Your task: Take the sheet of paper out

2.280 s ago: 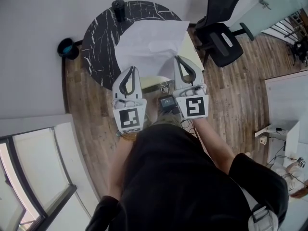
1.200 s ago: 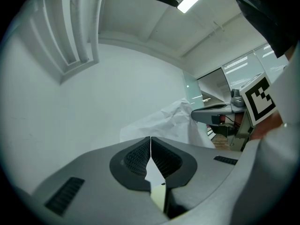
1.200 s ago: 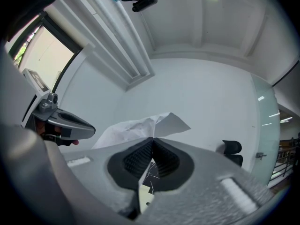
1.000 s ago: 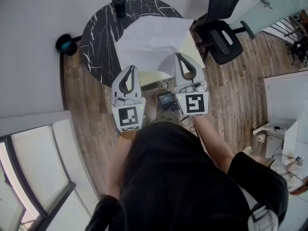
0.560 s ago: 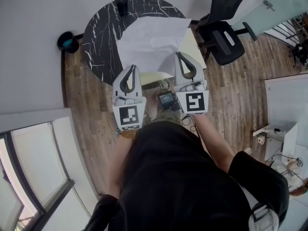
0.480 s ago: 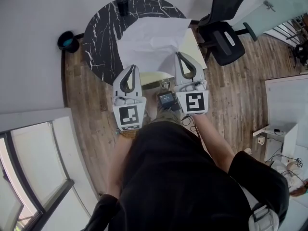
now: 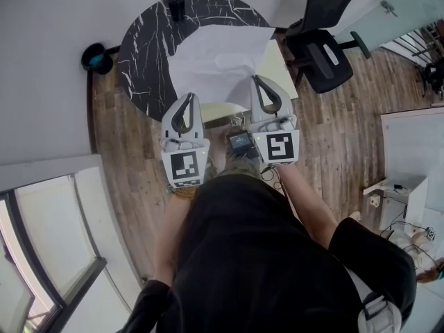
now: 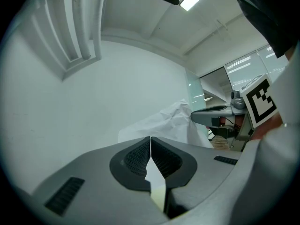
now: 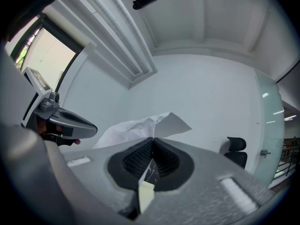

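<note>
two closed grippers, one sheet held between them

the left gripper [image 7: 186,97] and right gripper [image 7: 256,80] are each clamped on the near edge of the sheet of paper [image 7: 216,61], one toward each near corner, both pointing level. the sheet spreads away from their tips, crumpled and lifted over the black marble table [image 7: 142,54] — so it lies straight ahead of both tools, with the right grip set slightly further forward. drawing it out likely means pulling back toward the person, both hands evenly.
</note>
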Available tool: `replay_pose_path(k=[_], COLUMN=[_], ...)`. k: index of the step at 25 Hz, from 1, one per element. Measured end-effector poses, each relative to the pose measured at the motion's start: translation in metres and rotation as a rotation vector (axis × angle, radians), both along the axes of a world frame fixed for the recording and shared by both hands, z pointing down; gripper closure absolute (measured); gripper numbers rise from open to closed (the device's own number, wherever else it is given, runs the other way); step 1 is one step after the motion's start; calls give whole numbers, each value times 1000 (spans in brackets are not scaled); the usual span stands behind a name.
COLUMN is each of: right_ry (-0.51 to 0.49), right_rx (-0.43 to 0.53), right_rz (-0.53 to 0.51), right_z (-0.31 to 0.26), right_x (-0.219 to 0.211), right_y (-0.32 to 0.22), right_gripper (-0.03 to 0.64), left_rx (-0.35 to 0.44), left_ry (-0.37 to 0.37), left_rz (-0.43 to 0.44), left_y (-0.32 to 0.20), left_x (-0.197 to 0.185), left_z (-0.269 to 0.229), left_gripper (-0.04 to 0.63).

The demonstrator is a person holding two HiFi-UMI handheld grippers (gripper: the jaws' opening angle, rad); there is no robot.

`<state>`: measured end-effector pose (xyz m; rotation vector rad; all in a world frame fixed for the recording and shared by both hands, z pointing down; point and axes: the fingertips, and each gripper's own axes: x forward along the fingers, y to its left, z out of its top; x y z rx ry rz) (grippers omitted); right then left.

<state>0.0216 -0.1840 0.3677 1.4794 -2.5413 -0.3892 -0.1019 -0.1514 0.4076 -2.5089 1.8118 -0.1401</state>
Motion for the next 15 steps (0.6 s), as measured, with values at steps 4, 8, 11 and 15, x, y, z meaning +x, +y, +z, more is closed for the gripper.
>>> replay_pose_path(k=[4,8,11,15], right_ry=[4,16,21,30], right_rx=[-15,-23,-27,-31], right_rz=[2,-1,-4,-2], right_z=[4,8,8,10], right_x=[0,-1,-2,-2], right_y=[-1,-5,-8,-9], right_gripper=[618,618,618,618], left_rx=[-9,-15,-19,-25], left_ry=[14,20,27,29], left_rz=[14,17,15,13], left_y=[-2,-6,-7,-6], left_x=[4,4,3,4], left_z=[3,5,5,6], left_gripper=[586,586,586,586])
